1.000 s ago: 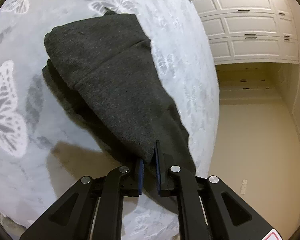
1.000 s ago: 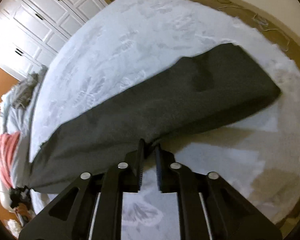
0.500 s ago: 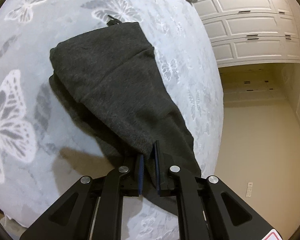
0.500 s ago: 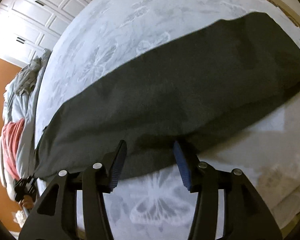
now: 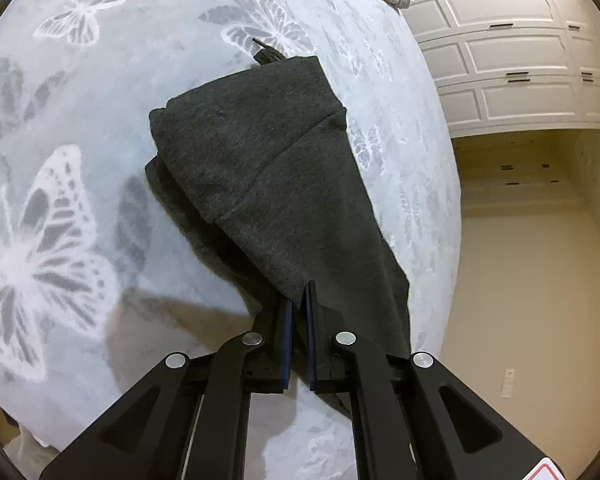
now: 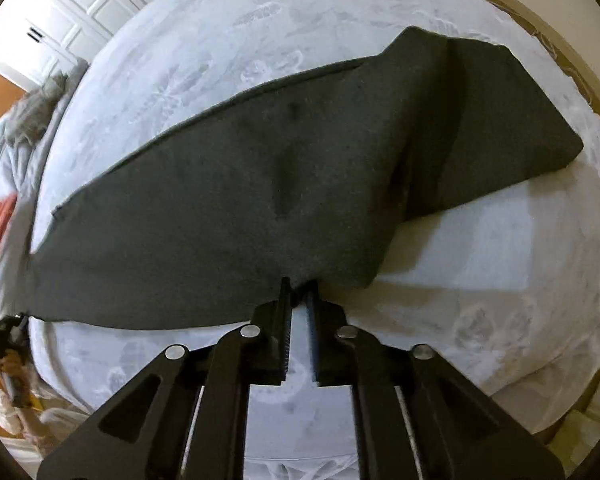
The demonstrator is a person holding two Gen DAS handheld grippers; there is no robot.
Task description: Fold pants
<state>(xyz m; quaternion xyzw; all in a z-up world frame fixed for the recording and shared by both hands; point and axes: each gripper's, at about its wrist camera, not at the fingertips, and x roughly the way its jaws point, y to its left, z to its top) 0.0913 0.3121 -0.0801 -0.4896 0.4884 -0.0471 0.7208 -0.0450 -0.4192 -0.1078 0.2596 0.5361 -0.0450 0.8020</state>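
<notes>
Bed (image 5: 100, 128) with butterfly cover serves as our flat work surface. Dark pants (image 5: 268, 168) lie across it, legs stacked, one end already doubled over; we judge next fold needs both ends held. Left gripper (image 5: 296, 300) clenched on fabric at near end to anchor it. Right gripper (image 6: 299, 292) jaws have just been closing, now pinching pants' near edge (image 6: 300, 276), likely to lift and carry it over.
</notes>
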